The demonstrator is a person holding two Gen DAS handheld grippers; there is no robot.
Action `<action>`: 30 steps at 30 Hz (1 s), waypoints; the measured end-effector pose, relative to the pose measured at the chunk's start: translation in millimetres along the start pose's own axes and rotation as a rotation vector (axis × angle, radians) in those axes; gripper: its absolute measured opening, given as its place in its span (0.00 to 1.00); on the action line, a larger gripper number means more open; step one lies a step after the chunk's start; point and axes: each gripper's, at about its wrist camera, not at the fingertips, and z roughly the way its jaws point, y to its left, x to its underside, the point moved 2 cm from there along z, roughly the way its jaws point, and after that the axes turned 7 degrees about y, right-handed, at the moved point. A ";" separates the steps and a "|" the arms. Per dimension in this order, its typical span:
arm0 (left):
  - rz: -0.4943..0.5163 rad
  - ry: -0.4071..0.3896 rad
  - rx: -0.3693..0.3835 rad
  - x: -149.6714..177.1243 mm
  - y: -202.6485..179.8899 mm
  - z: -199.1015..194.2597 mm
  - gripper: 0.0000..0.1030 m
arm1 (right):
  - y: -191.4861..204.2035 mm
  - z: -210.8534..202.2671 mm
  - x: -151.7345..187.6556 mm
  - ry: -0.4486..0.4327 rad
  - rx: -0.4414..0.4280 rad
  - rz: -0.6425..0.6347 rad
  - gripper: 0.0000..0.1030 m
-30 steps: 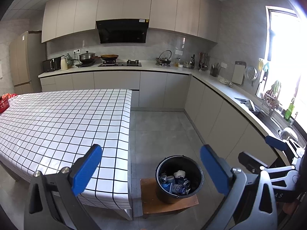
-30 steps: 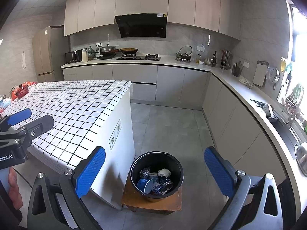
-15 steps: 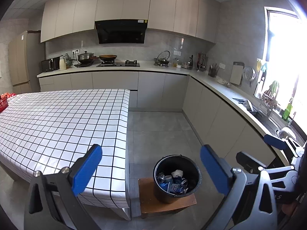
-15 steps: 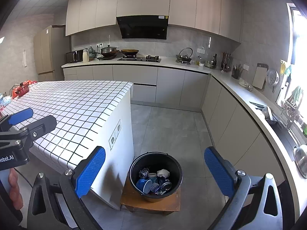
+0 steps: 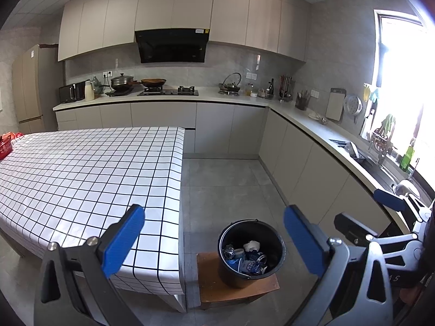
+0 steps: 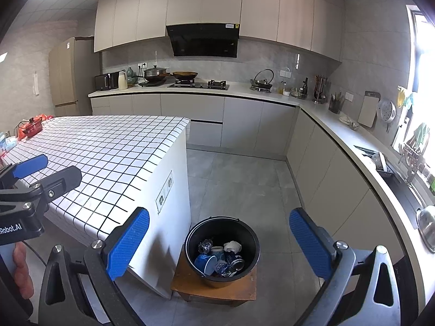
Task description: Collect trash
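The trash [image 6: 221, 258] is lying inside the black bucket [image 6: 190, 237], which is standing on a low stool [image 6: 187, 285] beside the table [image 6: 108, 149]. Both grippers, left gripper [image 5: 214, 241] and right gripper [image 6: 218, 244], are hovering above it, jaws apart and empty; the right appears nearer.

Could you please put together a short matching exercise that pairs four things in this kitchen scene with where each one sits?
Things:
1. black bucket
2. wok
3. red pot
4. cutting board

Places:
A. on the gas stove under the range hood
B. leaning against the wall on the right-hand counter
C. on a low wooden stool on the floor
D. at the far left end of the checked tabletop

Pairs: 1-C, 2-A, 3-D, 4-B
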 end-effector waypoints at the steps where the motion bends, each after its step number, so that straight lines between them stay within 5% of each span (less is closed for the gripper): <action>1: 0.000 0.000 0.000 -0.3 0.0 -0.2 1.00 | -0.3 -0.2 -0.2 -0.001 0.001 0.000 1.00; 30: -0.004 0.004 -0.001 0.5 -3.3 4.3 1.00 | -3.3 4.4 -1.5 -0.011 -0.003 -0.006 1.00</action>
